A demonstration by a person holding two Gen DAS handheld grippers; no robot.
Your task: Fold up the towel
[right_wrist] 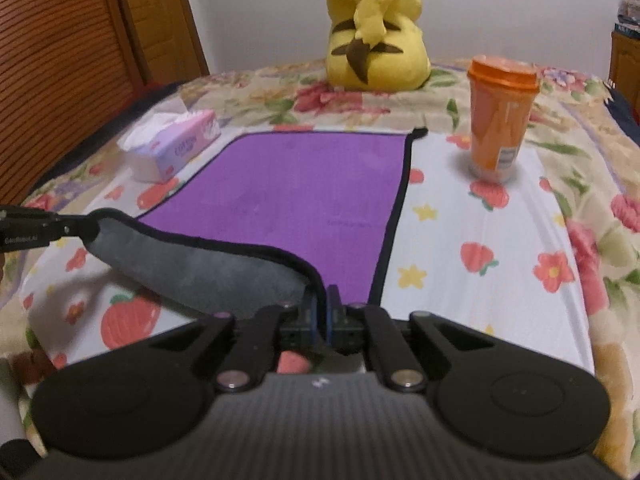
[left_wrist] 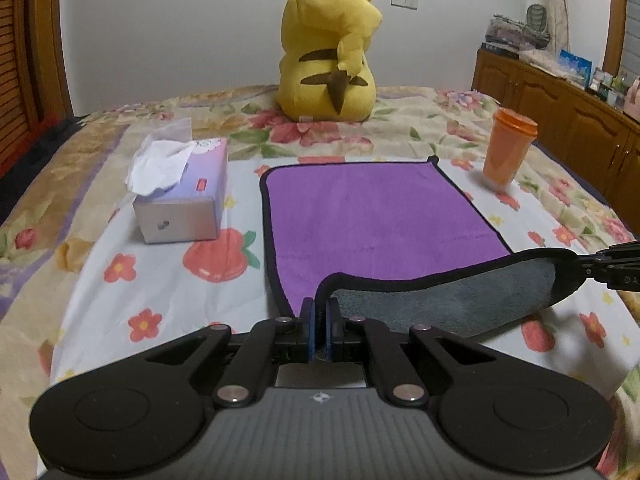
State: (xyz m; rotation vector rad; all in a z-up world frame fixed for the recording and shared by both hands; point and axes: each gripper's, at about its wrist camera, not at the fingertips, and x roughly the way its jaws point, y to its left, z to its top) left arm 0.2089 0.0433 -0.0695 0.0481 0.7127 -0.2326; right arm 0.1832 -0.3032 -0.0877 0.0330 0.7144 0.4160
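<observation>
A: Two tongs are engaged on the towel (left_wrist: 372,216). State the condition of each.

B: Left tongs (left_wrist: 319,312): jaws drawn narrow, clamped on the near left corner of the towel. Right tongs (right_wrist: 322,304): jaws likewise narrow, clamped on the near right corner. Each unit also shows at the edge of the other's view, gripping its own corner.

A: Position of the towel?

B: Centred on the bed (left_wrist: 168,280), on a floral sheet. The purple face is up and lies flat over the far portion. The near edge is raised off the sheet between the two tongs, exposing the grey underside (left_wrist: 452,300). A black trim runs round the border.

A: Surrounding items?

B: Tissue box (left_wrist: 182,196): left of the towel, near but apart from it, one tissue protruding. Orange cup (left_wrist: 508,148): upright with lid fitted, beyond the far right corner, apart from the towel. Yellow plush toy (left_wrist: 328,48): seated at the far side of the bed, back to the cameras, well apart from the towel.
</observation>
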